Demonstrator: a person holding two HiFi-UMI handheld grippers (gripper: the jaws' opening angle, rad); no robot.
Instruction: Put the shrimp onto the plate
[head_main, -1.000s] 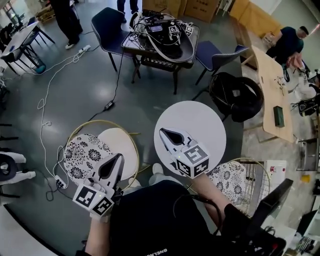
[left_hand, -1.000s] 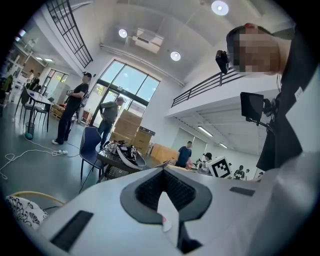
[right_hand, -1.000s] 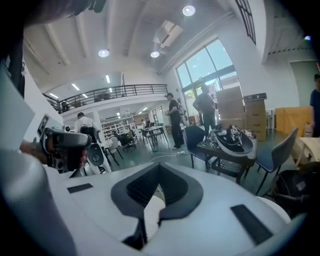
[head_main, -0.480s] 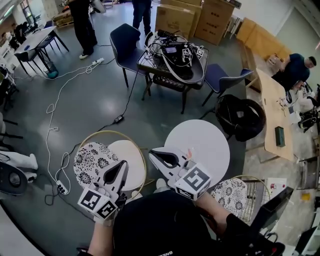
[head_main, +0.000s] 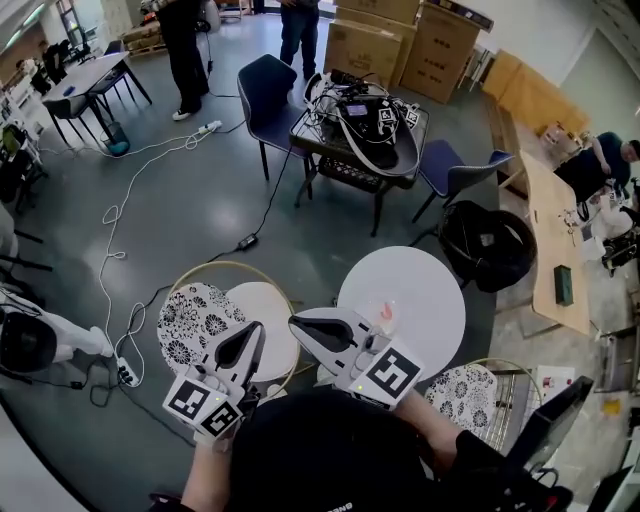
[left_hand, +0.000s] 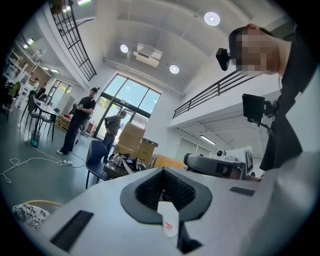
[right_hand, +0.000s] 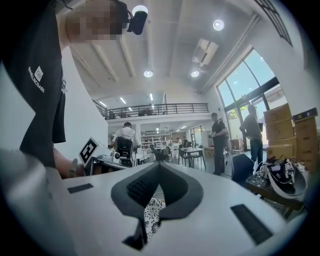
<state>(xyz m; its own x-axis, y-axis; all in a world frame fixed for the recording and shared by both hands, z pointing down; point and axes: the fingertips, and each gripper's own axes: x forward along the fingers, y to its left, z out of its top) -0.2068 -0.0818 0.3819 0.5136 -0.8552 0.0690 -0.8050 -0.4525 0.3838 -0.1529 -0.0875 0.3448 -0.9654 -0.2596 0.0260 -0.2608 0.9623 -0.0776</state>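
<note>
Both grippers are held close to my body, and both point up into the room in their own views. In the head view my left gripper (head_main: 256, 332) hangs over the gold-rimmed stool (head_main: 215, 272) with the floral cushion, jaws together and nothing in them. My right gripper (head_main: 296, 322) is shut and empty, just off the near left edge of the white round table (head_main: 425, 285). A small orange-pink thing, likely the shrimp (head_main: 386, 312), lies on that table beside the right gripper. I cannot make out a plate. In the gripper views, my left gripper (left_hand: 163, 199) and right gripper (right_hand: 157, 192) grip nothing.
A black table (head_main: 365, 135) piled with cables stands ahead, with dark blue chairs (head_main: 268, 95) around it. A black bag chair (head_main: 490, 245) and a wooden table (head_main: 555, 235) lie to the right. A cable (head_main: 110, 230) runs over the floor at left. People stand at the back.
The head view has tilted up. The right gripper has moved from over the white table towards its near left edge, uncovering the orange-pink thing. The left gripper has shifted slightly right.
</note>
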